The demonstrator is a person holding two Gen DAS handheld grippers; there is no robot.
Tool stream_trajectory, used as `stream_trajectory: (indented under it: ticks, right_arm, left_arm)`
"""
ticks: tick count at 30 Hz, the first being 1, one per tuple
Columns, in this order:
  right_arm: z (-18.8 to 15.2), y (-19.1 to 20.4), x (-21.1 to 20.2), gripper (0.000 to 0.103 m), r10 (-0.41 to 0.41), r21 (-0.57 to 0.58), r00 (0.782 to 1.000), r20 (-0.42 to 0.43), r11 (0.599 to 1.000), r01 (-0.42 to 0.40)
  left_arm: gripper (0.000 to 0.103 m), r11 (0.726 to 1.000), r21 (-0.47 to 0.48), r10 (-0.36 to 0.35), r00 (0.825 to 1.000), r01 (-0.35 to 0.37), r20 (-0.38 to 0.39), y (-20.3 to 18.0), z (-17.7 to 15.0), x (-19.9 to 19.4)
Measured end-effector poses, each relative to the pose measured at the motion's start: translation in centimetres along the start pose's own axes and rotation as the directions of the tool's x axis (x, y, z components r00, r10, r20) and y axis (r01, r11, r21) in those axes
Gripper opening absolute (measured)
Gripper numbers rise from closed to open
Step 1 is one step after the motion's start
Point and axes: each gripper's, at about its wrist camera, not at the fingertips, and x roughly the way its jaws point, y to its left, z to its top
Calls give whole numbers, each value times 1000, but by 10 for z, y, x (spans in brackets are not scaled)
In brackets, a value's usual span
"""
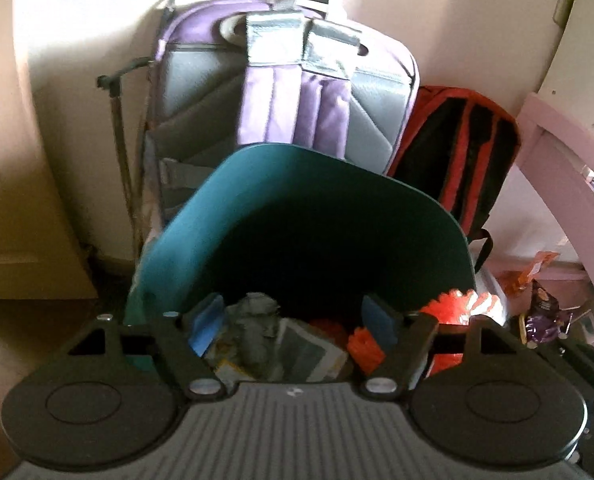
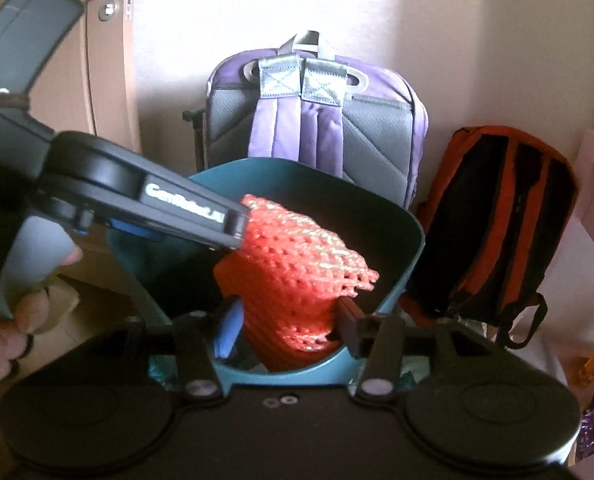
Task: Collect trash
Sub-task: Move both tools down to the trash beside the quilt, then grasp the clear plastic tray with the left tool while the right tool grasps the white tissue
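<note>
Both tongs over the bin (image 2: 409,240) mouth so trash lands inside: left (image 1: 293,320) spread wide, empty; right (image 2: 289,320) part-open, loosely around the red net (image 2: 309,256).

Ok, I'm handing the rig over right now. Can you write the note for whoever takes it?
Left claw: open, empty, over the teal bin.
Right claw: open over the bin, red foam net between its pads, apparently loose.
Done: paper and grey crumpled trash already lie in the bin.
Left: let the net fall in, then fetch the purple wrapper and orange wrapper on the floor to the bin's right, near the backpacks.
</note>
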Motion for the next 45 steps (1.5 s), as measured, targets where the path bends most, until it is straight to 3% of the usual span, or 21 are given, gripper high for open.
stream_trajectory:
  ticks: [4, 9, 14, 20, 25, 28, 34, 42, 45]
  right_arm:
    - [1, 6, -9, 59, 5, -6, 1000, 6, 1000, -5]
    - [6, 14, -21, 60, -20, -15, 1000, 19, 1000, 20]
    - [2, 26, -42, 60, 13, -20, 999, 45, 1000, -12]
    - [-21, 55, -60, 61, 94, -70, 995, 36, 993, -92]
    - [-42, 79, -61, 62, 210, -54, 977, 16, 976, -209]
    - [-58, 97, -55, 63, 272, -48, 962, 5, 961, -271]
    - [-105, 135, -9, 64, 359, -51, 927, -105, 929, -366]
    - [-162, 180, 75, 64, 395, -1, 868, -299, 910, -414]
    - [-182, 195, 109, 64, 405, 33, 835, -373, 905, -424]
  left_arm:
    - [76, 1000, -16, 14, 1000, -13, 11, 9, -4, -18]
    - [81, 1000, -19, 21, 999, -21, 44, 21, -11, -47]
    - [82, 1000, -15, 3, 998, -2, 68, 41, -31, -80]
    - [85, 1000, -3, -6, 997, 6, 70, 77, -73, -107]
    - [89, 1000, -3, -10, 998, 10, 62, 111, -108, -113]
    - [103, 1000, -3, -11, 999, 11, 49, 135, -127, -104]
    - [103, 999, -48, 0, 999, -2, -36, 200, -172, -57]
    - [103, 992, 43, 125, 984, -120, -129, 283, -232, 14]
    - [103, 989, 74, 142, 977, -131, -162, 307, -256, 40]
